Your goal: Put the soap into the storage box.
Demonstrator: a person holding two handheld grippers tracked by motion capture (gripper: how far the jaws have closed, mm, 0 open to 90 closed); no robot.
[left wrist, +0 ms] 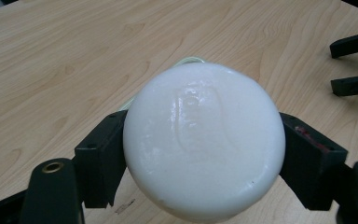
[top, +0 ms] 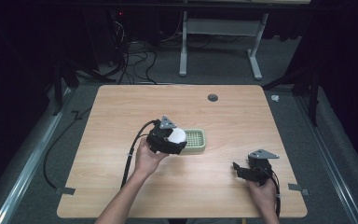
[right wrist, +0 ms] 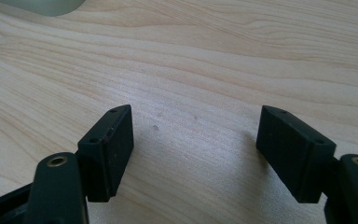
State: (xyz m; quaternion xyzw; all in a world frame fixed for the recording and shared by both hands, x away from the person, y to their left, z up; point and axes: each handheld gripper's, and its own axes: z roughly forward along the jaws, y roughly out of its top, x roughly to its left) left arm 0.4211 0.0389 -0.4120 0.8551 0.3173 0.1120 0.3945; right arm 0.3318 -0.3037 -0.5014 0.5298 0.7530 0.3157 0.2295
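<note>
The left tool [top: 173, 140] grips a round white bar of soap [left wrist: 204, 140], its jaws pressed against the bar's two sides. In the high view the soap [top: 177, 135] hangs at the left end of a pale green soap dish [top: 196, 140] with a slotted floor, which sits near the middle of the wooden bench [top: 121, 112]. From that angle I cannot tell whether the bar is clear of the dish or already touching its rim; in the left gripper view a thin sliver of the green dish [left wrist: 189, 59] peeks out behind the top of the bar.

The right tool [top: 240, 170] rests low over the bench toward the near right corner, well apart from the dish, with its jaws spread wide and nothing between them. In its own view a green corner of the dish [right wrist: 46, 5] shows at the top edge.

The step in hand looks like the placing of the soap in the dish. The next move would call for carrying the bar to the right until it is centred over the slotted floor, lowering it flat, and only then letting the jaws part. The wet-looking surface suggests it could slip if released early.
</note>
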